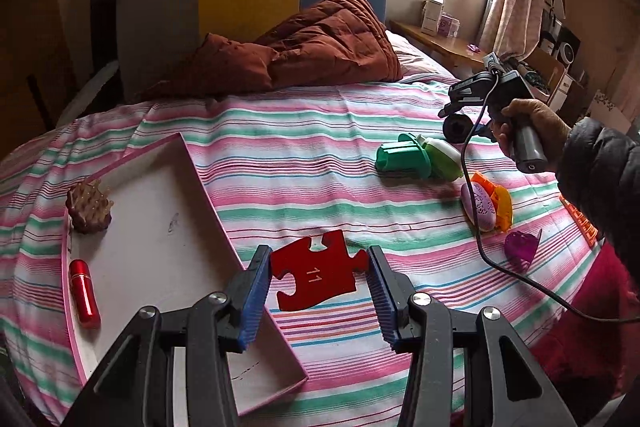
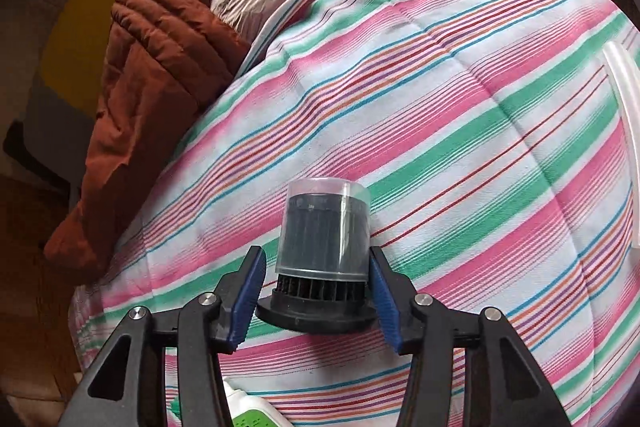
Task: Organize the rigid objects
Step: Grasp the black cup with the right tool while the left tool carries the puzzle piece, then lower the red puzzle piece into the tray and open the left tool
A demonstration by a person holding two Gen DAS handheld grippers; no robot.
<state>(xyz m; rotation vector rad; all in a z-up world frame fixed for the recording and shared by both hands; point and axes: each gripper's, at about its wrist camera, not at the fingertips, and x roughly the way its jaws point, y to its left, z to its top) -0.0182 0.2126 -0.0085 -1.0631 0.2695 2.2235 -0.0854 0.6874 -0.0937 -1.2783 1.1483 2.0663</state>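
The left gripper (image 1: 318, 291) holds the red puzzle piece (image 1: 316, 277) between part-open fingers, clamped at its edges, just right of the white tray (image 1: 168, 227). The right gripper (image 2: 318, 293) stands around the black capped cylinder (image 2: 324, 247); whether its pads press cannot be told. Risk: the thin piece may twist free; the cylinder may roll on the soft bedspread (image 2: 480, 107).

In the left wrist view a tray (image 1: 168, 227) lies on the bed (image 1: 320, 155) at lower left, holding a comb (image 1: 89, 207) and a tube (image 1: 84, 293) along its left edge, with a puzzle piece (image 1: 318, 277) just right of it and toys (image 1: 420, 157) at right.
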